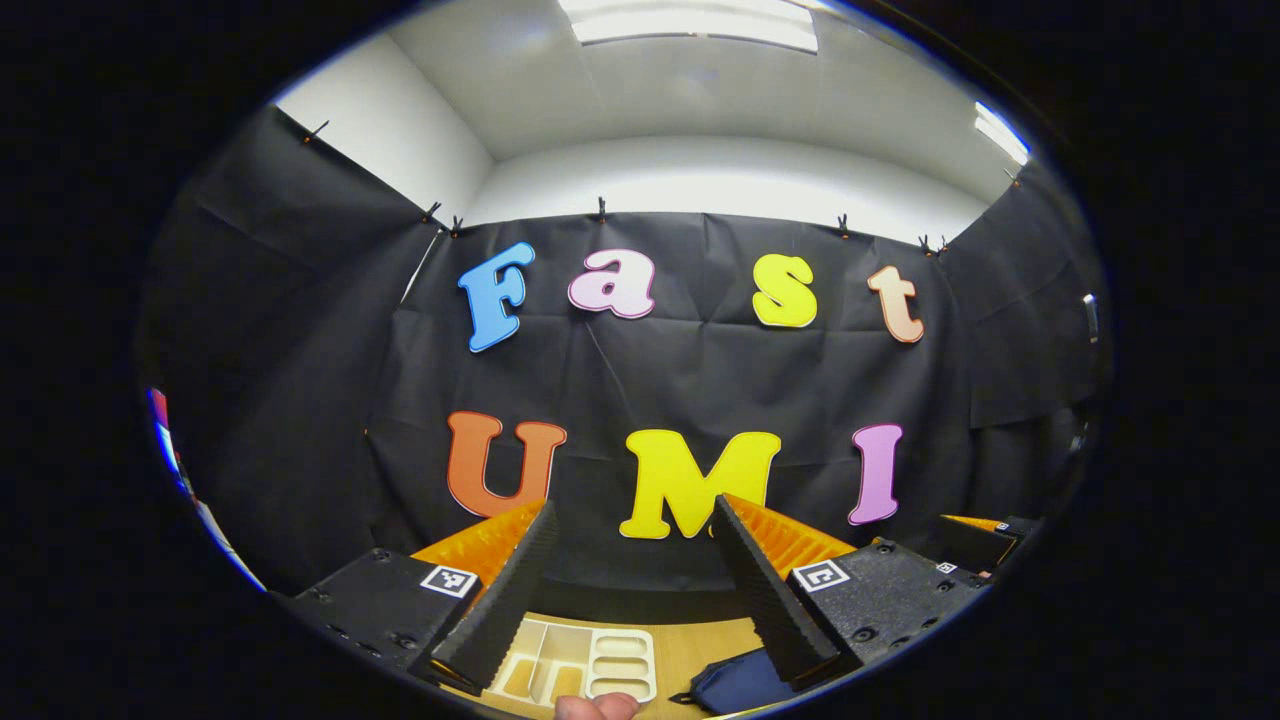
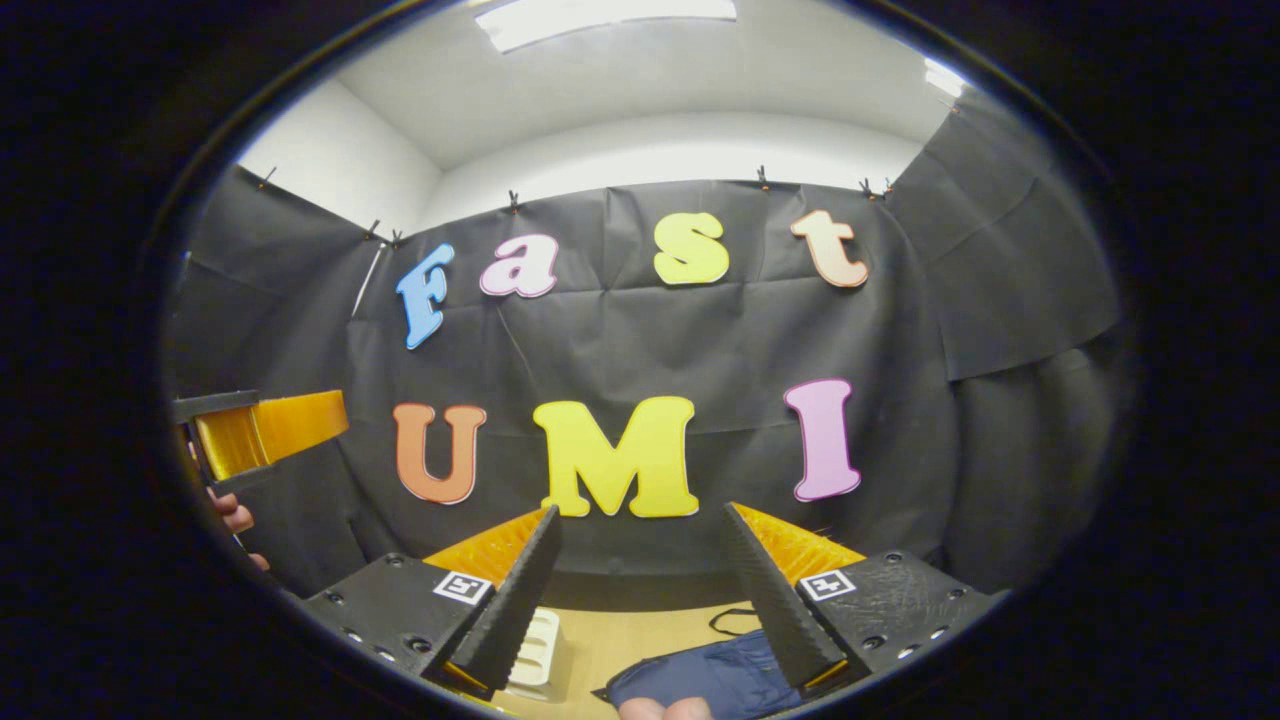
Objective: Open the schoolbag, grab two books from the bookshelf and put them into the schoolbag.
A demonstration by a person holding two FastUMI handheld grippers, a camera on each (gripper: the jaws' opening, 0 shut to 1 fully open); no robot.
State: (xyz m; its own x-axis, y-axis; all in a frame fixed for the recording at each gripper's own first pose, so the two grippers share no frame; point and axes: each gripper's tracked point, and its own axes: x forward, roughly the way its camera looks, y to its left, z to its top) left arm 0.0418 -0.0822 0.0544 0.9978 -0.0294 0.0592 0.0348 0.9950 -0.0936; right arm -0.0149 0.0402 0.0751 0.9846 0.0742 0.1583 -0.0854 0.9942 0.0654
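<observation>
Both grippers are held up, facing the booth's black wall. In the left gripper view my left gripper (image 1: 633, 505) is open with nothing between its fingers. Below it, on the wooden table (image 1: 700, 645), lies part of the dark blue schoolbag (image 1: 745, 685). In the right gripper view my right gripper (image 2: 641, 510) is open too, with nothing in it. The schoolbag (image 2: 715, 672) lies low between its fingers, a black strap (image 2: 735, 620) trailing behind it. Whether the bag is zipped I cannot tell.
A white divided tray (image 1: 580, 662) lies on the table left of the bag; its edge (image 2: 535, 645) is also in the right gripper view. The left gripper (image 2: 262, 430) and a hand (image 2: 235, 518) sit at that view's left edge. The right gripper (image 1: 985, 540) is at the far right.
</observation>
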